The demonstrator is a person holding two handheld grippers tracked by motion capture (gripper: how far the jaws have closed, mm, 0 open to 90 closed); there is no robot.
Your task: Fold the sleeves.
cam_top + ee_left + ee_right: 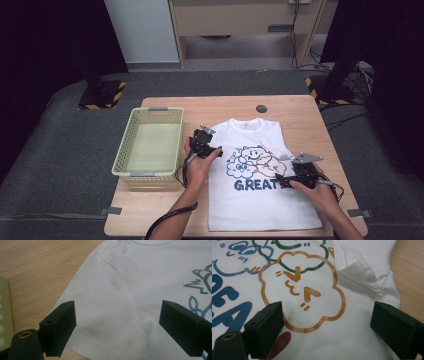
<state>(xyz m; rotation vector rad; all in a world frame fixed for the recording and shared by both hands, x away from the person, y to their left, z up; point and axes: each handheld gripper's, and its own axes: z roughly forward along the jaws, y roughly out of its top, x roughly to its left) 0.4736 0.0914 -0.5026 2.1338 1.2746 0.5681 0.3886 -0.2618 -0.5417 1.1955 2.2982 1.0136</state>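
- Wooden table (165,207) bears a white T-shirt (260,202) lying flat, print up, beside a pale basket (150,144).
- Risk, as I judge it: pinching one layer only, or bunching the folded sleeve, would spoil a fold.
- Left gripper (205,142) over the sleeve, right gripper (295,176) over the print: jaws wide apart, holding nothing.
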